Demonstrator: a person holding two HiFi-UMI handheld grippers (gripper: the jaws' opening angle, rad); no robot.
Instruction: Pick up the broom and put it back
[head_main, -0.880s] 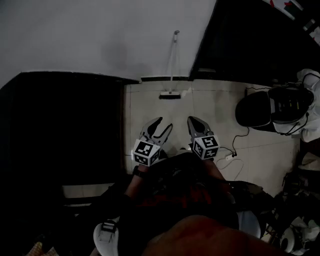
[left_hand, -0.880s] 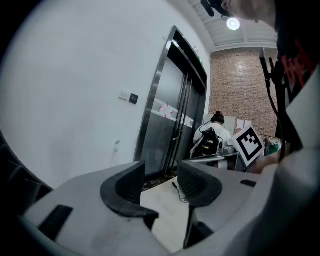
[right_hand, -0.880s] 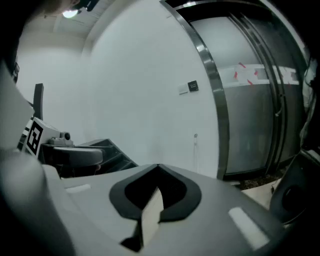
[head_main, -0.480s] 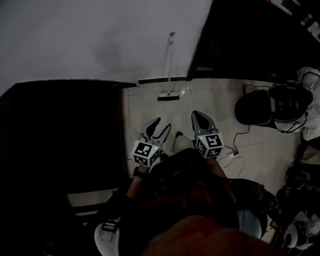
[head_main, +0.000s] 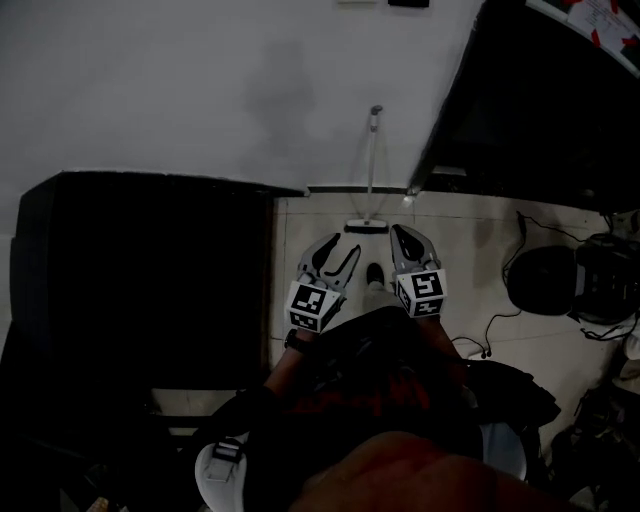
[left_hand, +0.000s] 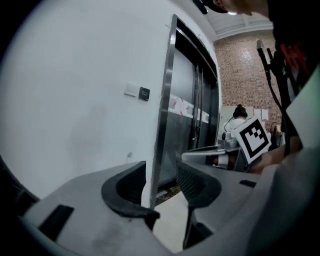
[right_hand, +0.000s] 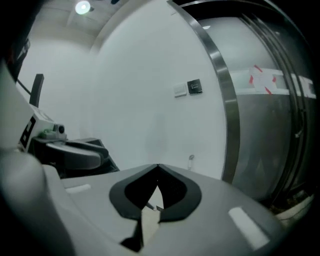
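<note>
The broom (head_main: 370, 170) leans upright against the white wall, its dark head (head_main: 367, 227) on the tiled floor and the top of its handle (head_main: 375, 110) against the wall. My left gripper (head_main: 341, 248) hangs just to the left of the broom head, open, with nothing between its jaws (left_hand: 162, 172). My right gripper (head_main: 402, 232) is just to the right of the head, shut and holding nothing (right_hand: 157, 167). Neither gripper touches the broom. The handle top (right_hand: 191, 158) shows small above the right gripper's jaws.
A large dark block (head_main: 150, 270) fills the left side. A dark metal-framed door (head_main: 540, 110) stands to the right, its steel frame (left_hand: 165, 100) close by. A black round thing (head_main: 545, 280) with cables lies on the floor at right. Wall plates (right_hand: 187, 88) sit above the broom.
The person has stepped toward the wall, so the broom head now lies right between the two grippers' tips. Left jaws stay open and right jaws stay shut.
</note>
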